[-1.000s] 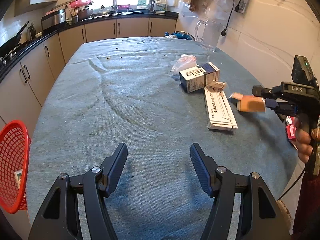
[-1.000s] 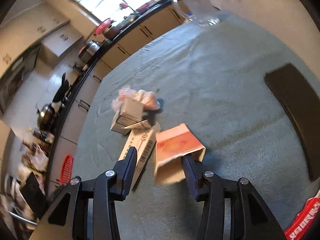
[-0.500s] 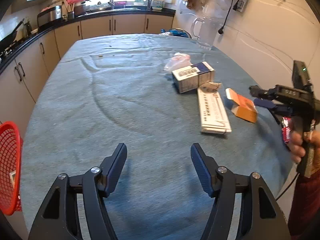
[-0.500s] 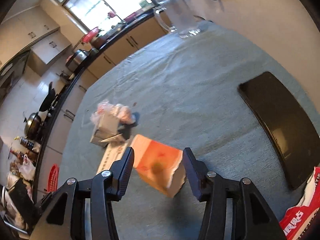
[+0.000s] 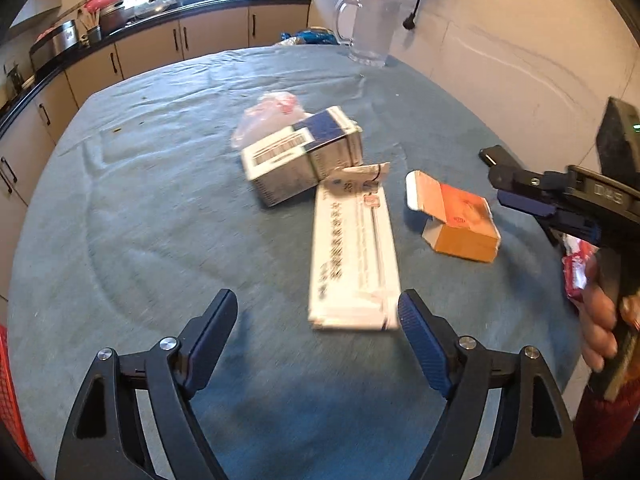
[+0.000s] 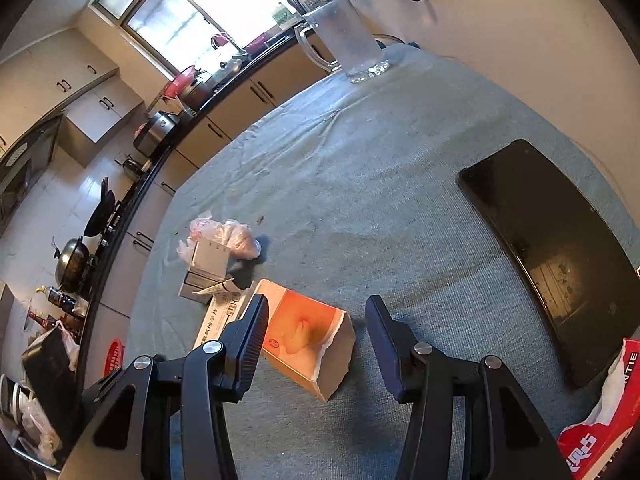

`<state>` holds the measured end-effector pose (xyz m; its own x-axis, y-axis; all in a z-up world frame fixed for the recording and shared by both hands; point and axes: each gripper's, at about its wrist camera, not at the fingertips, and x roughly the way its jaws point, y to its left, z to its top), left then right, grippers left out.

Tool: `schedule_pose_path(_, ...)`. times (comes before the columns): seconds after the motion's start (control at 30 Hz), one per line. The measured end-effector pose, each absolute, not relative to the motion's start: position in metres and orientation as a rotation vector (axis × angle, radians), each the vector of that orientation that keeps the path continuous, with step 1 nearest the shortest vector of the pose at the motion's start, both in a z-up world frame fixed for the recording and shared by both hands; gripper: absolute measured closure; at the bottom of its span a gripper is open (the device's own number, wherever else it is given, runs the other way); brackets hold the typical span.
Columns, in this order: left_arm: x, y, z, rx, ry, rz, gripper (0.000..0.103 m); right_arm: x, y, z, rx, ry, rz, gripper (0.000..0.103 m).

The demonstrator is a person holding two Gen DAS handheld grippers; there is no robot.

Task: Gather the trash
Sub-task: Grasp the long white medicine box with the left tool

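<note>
Left gripper (image 5: 316,320) wide, jaws just opened further, nothing pressed between them; near end of long white box (image 5: 354,256) just beside the right finger (image 5: 424,340), over grey cloth (image 5: 160,220). Right gripper (image 6: 316,344) part open, pads clear of orange box (image 6: 308,344), which lies on the cloth with its torn end toward the camera, beside the left finger (image 6: 252,340). In the left view, right gripper (image 5: 516,196) seen at the right edge, held in a hand (image 5: 600,320), just beyond the orange box (image 5: 460,220). Blue-and-white box (image 5: 300,160) lying touching the far end of the long box, pink bag (image 5: 268,116) behind it. Red wrapper (image 6: 600,420) at the near right edge. Black slab (image 6: 552,248) flat on the cloth to the right. Glass jug (image 6: 348,36) upright at the far end. Red basket (image 5: 8,392) at the left edge, off the table.
</note>
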<state>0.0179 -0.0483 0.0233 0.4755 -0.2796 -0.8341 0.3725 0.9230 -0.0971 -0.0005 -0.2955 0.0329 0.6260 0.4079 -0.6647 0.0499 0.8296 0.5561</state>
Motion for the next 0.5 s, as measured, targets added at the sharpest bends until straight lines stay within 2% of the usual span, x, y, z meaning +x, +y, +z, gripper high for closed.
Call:
schedule_pose_path(0.27, 0.042, -0.083, 0.006, 0.168, 1.009, -0.358, 0.023, 0.016, -0.291, 0.028, 0.557, 0.898, 0.227, 0.049)
schedule_pose_path(0.4, 0.039, -0.08, 0.008, 0.184, 0.983, -0.343, 0.046, 0.029, -0.286, 0.015, 0.558, 0.939, 0.239, 0.049)
schedule_pose_path(0.5, 0.035, -0.071, 0.01, 0.169, 0.985, -0.345, 0.046, 0.03, -0.28, 0.009, 0.558, 0.96, 0.273, 0.049)
